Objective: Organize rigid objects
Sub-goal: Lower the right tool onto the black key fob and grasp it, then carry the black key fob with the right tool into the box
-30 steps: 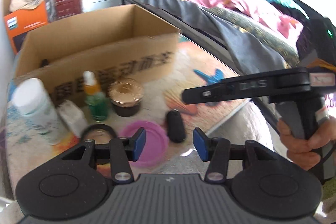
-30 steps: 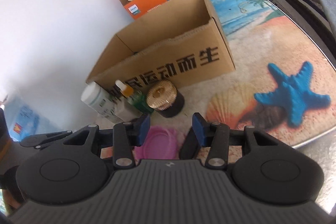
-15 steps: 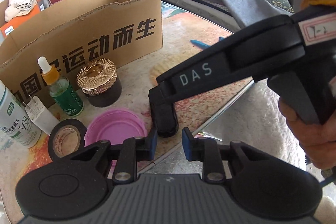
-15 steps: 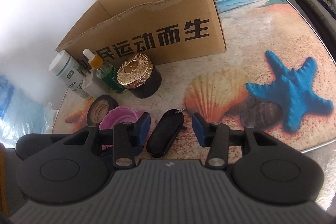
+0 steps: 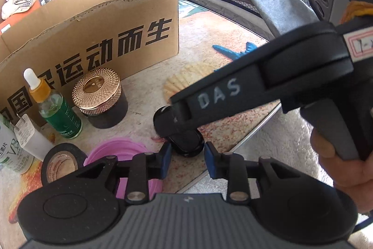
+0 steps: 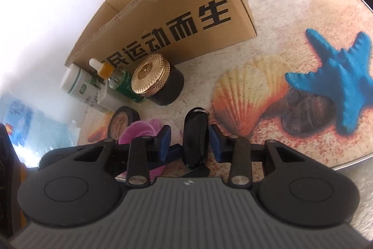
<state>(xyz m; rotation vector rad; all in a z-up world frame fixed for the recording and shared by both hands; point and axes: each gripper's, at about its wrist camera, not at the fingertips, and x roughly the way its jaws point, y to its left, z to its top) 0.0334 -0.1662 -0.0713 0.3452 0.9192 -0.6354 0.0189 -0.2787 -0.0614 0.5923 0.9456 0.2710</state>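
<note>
Both tongs crowd the same small black oblong case (image 6: 195,137) lying on the beach-print mat (image 6: 291,15). Right gripper (image 6: 190,144) straddles it, jaws closing, pads near its sides but with slivers of gap showing. Left gripper (image 5: 187,159) sits just behind the case's near end, jaws opening, nothing between its pads. A pink lid (image 5: 116,148) and a black tape roll (image 5: 61,161) lie close on the left; the gold-lidded jar (image 5: 100,97), the dropper bottle (image 5: 56,109) and the white bottles hug the cardboard box (image 5: 93,34). Open mat stretches right toward the starfish print. The mat's edge runs just beside the left gripper.
</note>
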